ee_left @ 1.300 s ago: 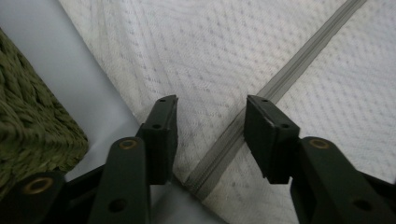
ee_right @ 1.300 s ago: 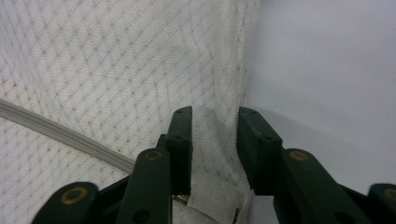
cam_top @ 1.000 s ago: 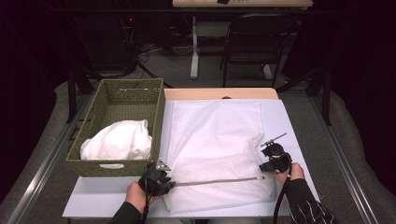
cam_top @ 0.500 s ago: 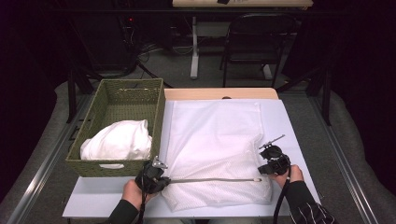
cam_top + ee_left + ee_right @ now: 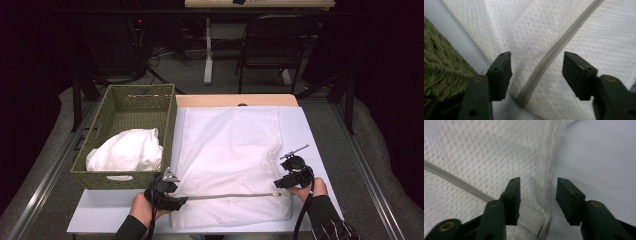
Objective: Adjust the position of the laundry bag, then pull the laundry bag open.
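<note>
A white mesh laundry bag (image 5: pixel 230 160) lies flat on the table, with a grey zipper (image 5: pixel 227 196) running across its near end. My left gripper (image 5: pixel 172 199) sits at the zipper's left end, open, its jaws astride the zipper (image 5: pixel 549 60) just above the mesh (image 5: pixel 599 37). At the bag's right edge my right gripper (image 5: pixel 282 182) stands open. Its jaws straddle the bag's right hem (image 5: pixel 546 202), and the zipper's end (image 5: pixel 456 182) lies to their left.
A green wicker basket (image 5: pixel 112 175) holding bunched white cloth (image 5: pixel 127 150) stands at the left, close to my left gripper. The pale table top (image 5: pixel 312 135) shows bare on the right of the bag. A chair (image 5: pixel 272 55) stands beyond the table.
Both hands have drawn slightly toward the near edge of the table. The bag and zipper lie as before.
</note>
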### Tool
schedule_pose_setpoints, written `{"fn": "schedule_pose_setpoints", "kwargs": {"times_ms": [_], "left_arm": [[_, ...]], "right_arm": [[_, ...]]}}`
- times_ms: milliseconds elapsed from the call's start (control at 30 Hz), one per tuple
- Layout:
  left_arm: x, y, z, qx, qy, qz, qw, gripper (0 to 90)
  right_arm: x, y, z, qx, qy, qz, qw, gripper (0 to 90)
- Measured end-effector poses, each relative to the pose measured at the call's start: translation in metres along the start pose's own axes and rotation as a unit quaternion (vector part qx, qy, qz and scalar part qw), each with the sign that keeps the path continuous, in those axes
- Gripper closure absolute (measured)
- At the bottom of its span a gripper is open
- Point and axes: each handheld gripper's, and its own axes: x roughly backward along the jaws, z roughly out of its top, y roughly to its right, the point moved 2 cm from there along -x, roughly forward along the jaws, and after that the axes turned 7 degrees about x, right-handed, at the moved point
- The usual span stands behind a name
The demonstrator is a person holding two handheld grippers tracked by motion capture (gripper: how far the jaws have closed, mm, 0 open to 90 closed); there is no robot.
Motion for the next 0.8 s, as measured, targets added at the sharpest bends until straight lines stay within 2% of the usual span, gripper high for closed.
{"fn": "schedule_pose_setpoints", "kwargs": {"times_ms": [33,67,100,133,167,200,233,267,300,367,400,500,633,700,800], "left_arm": [[0.002,0.002,0.001,-0.004,0.007,-0.006,1.0000,35.6],[0.006,0.006,0.002,-0.011,0.018,-0.019,0.9996,32.6],[0.006,0.006,0.002,-0.011,0.018,-0.019,0.9996,30.0],[0.009,0.010,0.003,-0.020,0.030,-0.028,0.9990,28.4],[0.009,0.010,0.003,-0.020,0.030,-0.028,0.9990,26.5],[0.012,0.014,0.004,-0.025,0.037,-0.038,0.9983,24.7],[0.012,0.014,0.004,-0.025,0.037,-0.038,0.9983,23.2],[0.014,0.017,0.005,-0.037,0.041,-0.037,0.9978,21.2],[0.014,0.019,0.005,-0.039,0.045,-0.043,0.9973,20.2],[0.014,0.019,0.005,-0.040,0.046,-0.040,0.9974,18.6],[0.013,0.020,0.006,-0.045,0.047,-0.051,0.9966,17.2],[0.011,0.022,0.006,-0.054,0.051,-0.061,0.9954,15.4],[0.009,0.024,0.007,-0.053,0.049,-0.059,0.9957,12.3],[0.006,0.025,0.008,-0.053,0.045,-0.055,0.9960,10.9],[0.004,0.025,0.008,-0.051,0.042,-0.055,0.9963,9.9]], "right_arm": [[0.000,0.000,0.000,0.000,0.000,0.000,1.0000,49.8],[0.006,0.002,-0.003,-0.002,0.012,-0.002,0.9999,38.6],[0.008,0.003,-0.004,-0.004,0.021,0.002,0.9998,32.2],[0.011,0.004,-0.005,-0.005,0.032,0.001,0.9995,27.5],[0.013,0.005,-0.006,-0.005,0.035,0.000,0.9994,24.9],[0.015,0.005,-0.007,-0.009,0.038,-0.001,0.9992,21.6],[0.015,0.005,-0.007,-0.009,0.038,-0.001,0.9992,21.6],[0.018,0.006,-0.010,-0.013,0.041,0.000,0.9991,17.4],[0.020,0.007,-0.011,-0.014,0.043,-0.002,0.9990,16.7],[0.021,0.007,-0.012,-0.013,0.047,-0.002,0.9988,16.2],[0.024,0.008,-0.015,-0.023,0.051,0.000,0.9984,16.1],[0.026,0.010,-0.021,-0.027,0.050,0.003,0.9984,16.1],[0.027,0.009,-0.025,-0.033,0.046,0.004,0.9984,18.4],[0.026,0.007,-0.030,-0.045,0.046,0.019,0.9978,28.4],[0.027,0.004,-0.032,-0.047,0.049,0.027,0.9973,35.5]]}}
